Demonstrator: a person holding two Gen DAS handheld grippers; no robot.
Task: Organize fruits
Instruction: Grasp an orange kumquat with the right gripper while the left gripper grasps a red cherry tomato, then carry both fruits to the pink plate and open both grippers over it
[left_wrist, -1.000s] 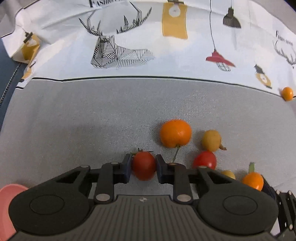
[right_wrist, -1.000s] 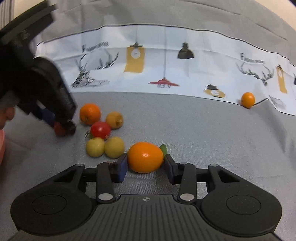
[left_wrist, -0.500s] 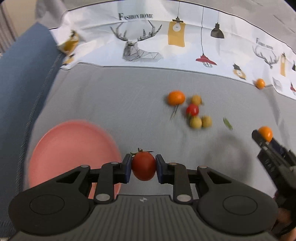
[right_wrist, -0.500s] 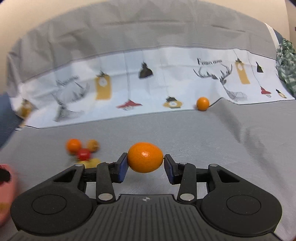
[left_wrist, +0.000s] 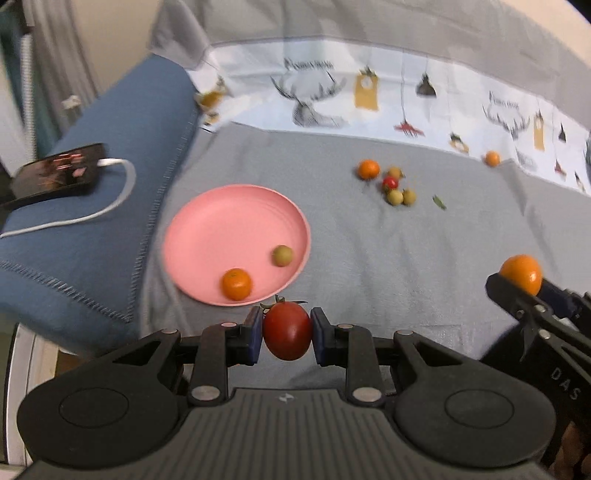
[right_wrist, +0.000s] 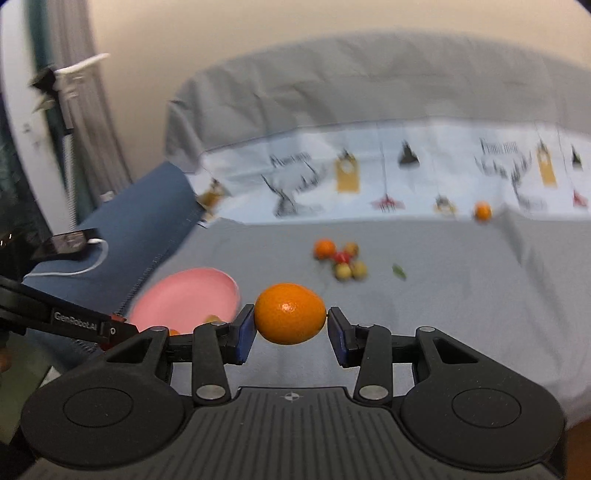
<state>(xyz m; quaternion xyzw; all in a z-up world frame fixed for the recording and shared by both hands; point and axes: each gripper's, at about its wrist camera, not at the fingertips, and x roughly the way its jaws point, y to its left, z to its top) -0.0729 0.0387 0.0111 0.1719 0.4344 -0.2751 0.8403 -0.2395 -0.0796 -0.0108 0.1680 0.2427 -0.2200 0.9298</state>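
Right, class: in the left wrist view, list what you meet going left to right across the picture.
phone → pink plate → red tomato in the left gripper → fruit cluster → green leaf → orange in the right gripper

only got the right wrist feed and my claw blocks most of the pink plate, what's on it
observer: The left wrist view shows two fruits on the pink plate: an orange one and a greenish-yellow one. They lie apart, both toward its near-right edge.
operator: is the left claw carrying anything
observer: Yes, the left claw is shut on a red tomato with its green stem still on.
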